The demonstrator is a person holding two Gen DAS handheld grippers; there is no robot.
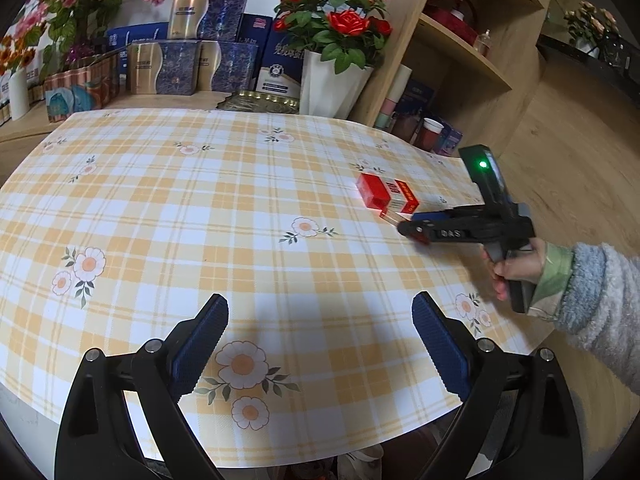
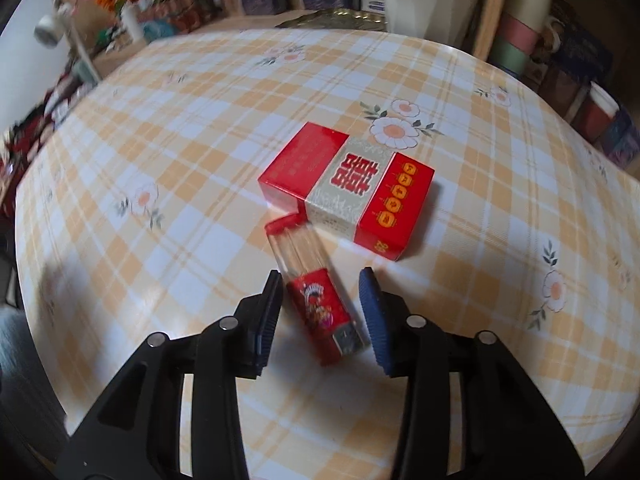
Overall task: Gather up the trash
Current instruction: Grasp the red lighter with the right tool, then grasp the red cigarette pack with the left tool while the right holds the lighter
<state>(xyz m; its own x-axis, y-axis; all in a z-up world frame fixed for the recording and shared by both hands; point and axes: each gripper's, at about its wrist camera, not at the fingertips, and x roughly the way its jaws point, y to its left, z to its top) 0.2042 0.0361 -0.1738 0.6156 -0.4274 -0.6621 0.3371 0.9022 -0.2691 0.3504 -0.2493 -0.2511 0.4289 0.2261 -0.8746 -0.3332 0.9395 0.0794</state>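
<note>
The left gripper [image 1: 320,344] hung above the near edge of the table [image 1: 168,208], its blue pads spread wide with nothing between them. The table wore a yellow checked cloth printed with flowers.

Toward the far right of the table lay the trash: a red cigarette pack [image 2: 346,190] flat on the cloth, and a red lighter [image 2: 316,292] with a clear upper part, its far end touching the pack's near side. The right gripper [image 2: 322,308] was low over the cloth with the lighter lying between its fingers; both pads stood a little apart from the lighter's sides, so the tongs were released, not yet gripping. In the left wrist view the same gripper [image 1: 416,230] appeared side-on, held by a hand [image 1: 516,268] in a fluffy grey sleeve (a green light glowed on its top).

Behind the table stood a pot of red roses [image 1: 336,12], stacked blue and gold boxes [image 1: 188,64] and a wooden shelf [image 1: 460,40].
</note>
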